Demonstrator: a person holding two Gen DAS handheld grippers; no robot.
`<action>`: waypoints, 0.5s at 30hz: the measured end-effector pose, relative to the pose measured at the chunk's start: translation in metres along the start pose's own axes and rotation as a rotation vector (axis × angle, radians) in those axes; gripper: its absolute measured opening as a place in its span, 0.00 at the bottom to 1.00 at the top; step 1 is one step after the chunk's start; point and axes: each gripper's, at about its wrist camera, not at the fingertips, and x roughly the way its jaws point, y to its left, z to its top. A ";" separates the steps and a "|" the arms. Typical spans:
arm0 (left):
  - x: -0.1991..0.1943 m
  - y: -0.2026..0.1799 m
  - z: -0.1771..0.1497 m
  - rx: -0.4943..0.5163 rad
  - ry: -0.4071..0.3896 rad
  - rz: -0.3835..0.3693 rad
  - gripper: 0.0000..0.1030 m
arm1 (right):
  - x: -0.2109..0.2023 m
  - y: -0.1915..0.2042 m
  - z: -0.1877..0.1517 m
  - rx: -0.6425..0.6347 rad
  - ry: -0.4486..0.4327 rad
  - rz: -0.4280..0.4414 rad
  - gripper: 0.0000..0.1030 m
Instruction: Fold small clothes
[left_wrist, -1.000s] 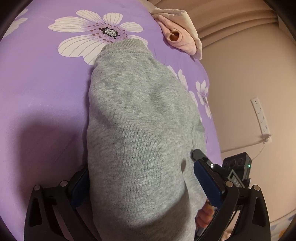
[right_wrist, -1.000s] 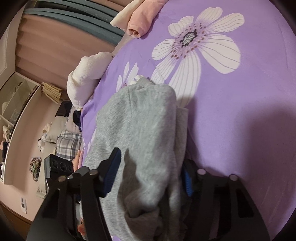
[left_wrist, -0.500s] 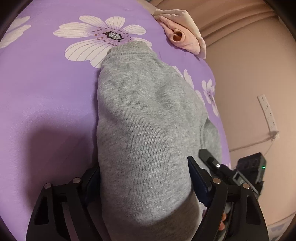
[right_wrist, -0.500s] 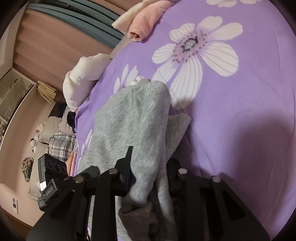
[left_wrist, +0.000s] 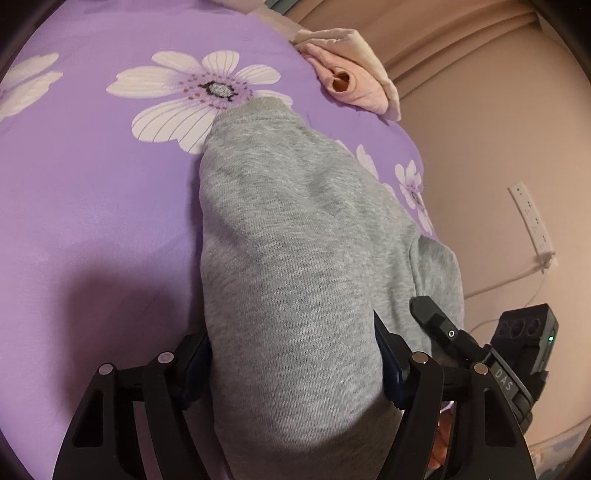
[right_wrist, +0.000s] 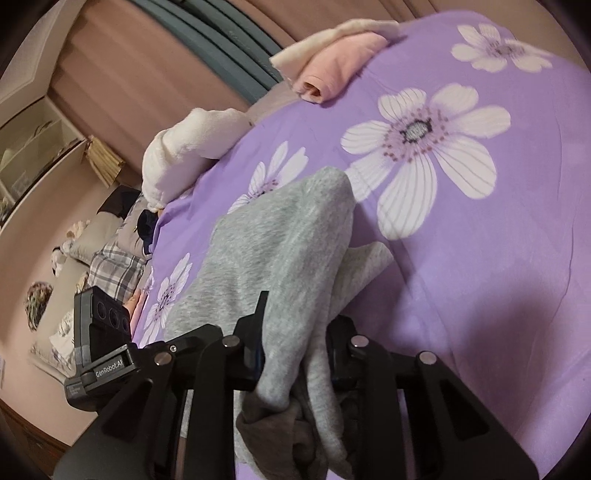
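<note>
A small grey knit garment (left_wrist: 288, 236) lies bunched lengthways on the purple flowered bedspread (left_wrist: 92, 206). My left gripper (left_wrist: 293, 350) is shut on its near end, and the cloth fills the gap between the fingers. The garment also shows in the right wrist view (right_wrist: 280, 251), where my right gripper (right_wrist: 297, 350) is shut on its other near edge, with folds hanging below the fingers. The right gripper's body (left_wrist: 458, 339) shows at the lower right of the left wrist view.
A folded pink and cream garment (right_wrist: 336, 59) lies at the bed's far edge. A white fluffy item (right_wrist: 184, 151) sits at the bed's left side. Plaid bedding and pillows (right_wrist: 110, 262) lie below it. A wall with a power strip (left_wrist: 532, 221) is to the right.
Both grippers closed on the grey garment: the right jaws narrowed from wide to tight, the left jaws drew in. The garment was pulled nearer and bunched up.
</note>
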 end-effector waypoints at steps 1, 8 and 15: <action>-0.002 -0.001 -0.001 0.008 -0.003 0.000 0.72 | -0.001 0.004 0.000 -0.012 -0.004 -0.003 0.24; -0.014 -0.004 -0.003 0.030 -0.023 0.008 0.72 | -0.008 0.024 -0.005 -0.076 -0.025 0.000 0.23; -0.029 -0.007 -0.006 0.046 -0.042 0.012 0.72 | -0.014 0.042 -0.010 -0.111 -0.038 0.009 0.23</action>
